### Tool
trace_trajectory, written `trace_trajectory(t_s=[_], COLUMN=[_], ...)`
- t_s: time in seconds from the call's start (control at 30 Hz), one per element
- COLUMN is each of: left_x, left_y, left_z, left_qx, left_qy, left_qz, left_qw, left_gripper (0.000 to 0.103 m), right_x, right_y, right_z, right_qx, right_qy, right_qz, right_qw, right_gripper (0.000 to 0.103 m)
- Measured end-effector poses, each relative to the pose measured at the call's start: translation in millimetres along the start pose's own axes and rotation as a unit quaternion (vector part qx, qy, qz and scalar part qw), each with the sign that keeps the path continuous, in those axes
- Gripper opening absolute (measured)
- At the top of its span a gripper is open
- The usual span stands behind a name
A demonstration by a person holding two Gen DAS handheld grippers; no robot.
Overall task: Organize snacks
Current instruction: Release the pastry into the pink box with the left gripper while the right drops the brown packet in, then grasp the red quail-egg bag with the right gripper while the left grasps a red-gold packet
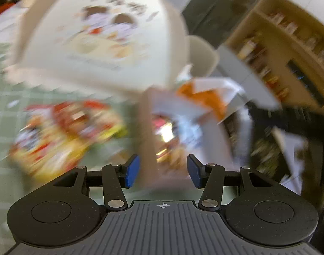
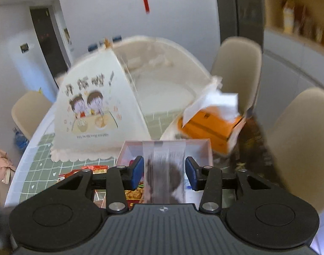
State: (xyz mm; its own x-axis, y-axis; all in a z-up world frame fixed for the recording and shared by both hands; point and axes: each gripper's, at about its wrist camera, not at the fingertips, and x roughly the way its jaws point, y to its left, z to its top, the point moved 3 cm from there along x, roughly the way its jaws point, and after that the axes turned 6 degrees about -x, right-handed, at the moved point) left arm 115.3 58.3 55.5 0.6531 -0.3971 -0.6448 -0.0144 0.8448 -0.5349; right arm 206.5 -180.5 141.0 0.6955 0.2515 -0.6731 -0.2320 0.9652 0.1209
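Right gripper point(image 2: 164, 173) — blurred clear packet point(image 2: 165, 170) between pads.

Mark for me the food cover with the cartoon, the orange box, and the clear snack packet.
food cover point(image 2: 92, 110), right wrist view, on its printed cartoon panel.
orange box point(image 2: 208, 127), right wrist view, on its orange side.
clear snack packet point(image 2: 164, 170), right wrist view, mid-packet between the tongs' pads.
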Motion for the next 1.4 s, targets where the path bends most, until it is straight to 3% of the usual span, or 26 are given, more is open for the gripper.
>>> trace_trajectory(t_s=[0.17,0.3,0.43,0.6,0.73,0.77,0.93,1.07,1.23,1.4], left_x=[-23.9,-31.3,-41.8,-47.5,-52.2,-54.0,-58.5,-54.8,-57.9,-64.9], left_y=[48.6,71.7,72.8,69.9,71.9,73.4,88.3,98.3,109.5,109.4], left_z=[-39.3,-54.8,-60.1,-72.5,-80.1,-80.0,-66.2,-49.9,-36.6,-30.4], left_qx=[-0.007,-0.038,-0.021,0.0,0.002,0.001,-0.02,-0.043,-0.066,-0.072], left_qy=[0.036,0.051,0.063,0.086,0.096,0.096,0.077,0.059,0.038,0.023], left_qz=[0.058,0.063,0.056,0.025,0.006,0.004,0.006,0.012,0.039,0.051], left_qw=[0.9977,0.996,0.9962,0.9959,0.9954,0.9954,0.9968,0.9973,0.9964,0.9958], left_gripper=[0.054,0.054,0.054,0.054,0.054,0.054,0.054,0.054,0.054,0.054], right_x=[25.2,57.1,103.5,174.6,218.4,224.6,202.0,158.5,109.7,65.2], right_y=[25.5,79.3,142.3,199.0,208.9,209.9,212.3,213.7,209.0,174.7], right_z=[4.4,2.8,-1.0,4.9,-0.1,-3.7,-26.4,-55.3,-92.9,-104.7], right_qx=[-0.016,-0.057,-0.096,-0.139,-0.151,-0.152,-0.138,-0.115,-0.085,-0.111], right_qy=[0.012,0.049,0.089,0.124,0.157,0.17,0.192,0.214,0.241,0.173], right_qz=[0.009,0.063,0.094,0.061,0.02,0.02,0.048,0.11,0.203,0.153], right_qw=[1.0,0.995,0.987,0.981,0.976,0.974,0.97,0.964,0.945,0.967], right_gripper=[0.048,0.058,0.059,0.059,0.059,0.054,0.046,0.046,0.046,0.048])
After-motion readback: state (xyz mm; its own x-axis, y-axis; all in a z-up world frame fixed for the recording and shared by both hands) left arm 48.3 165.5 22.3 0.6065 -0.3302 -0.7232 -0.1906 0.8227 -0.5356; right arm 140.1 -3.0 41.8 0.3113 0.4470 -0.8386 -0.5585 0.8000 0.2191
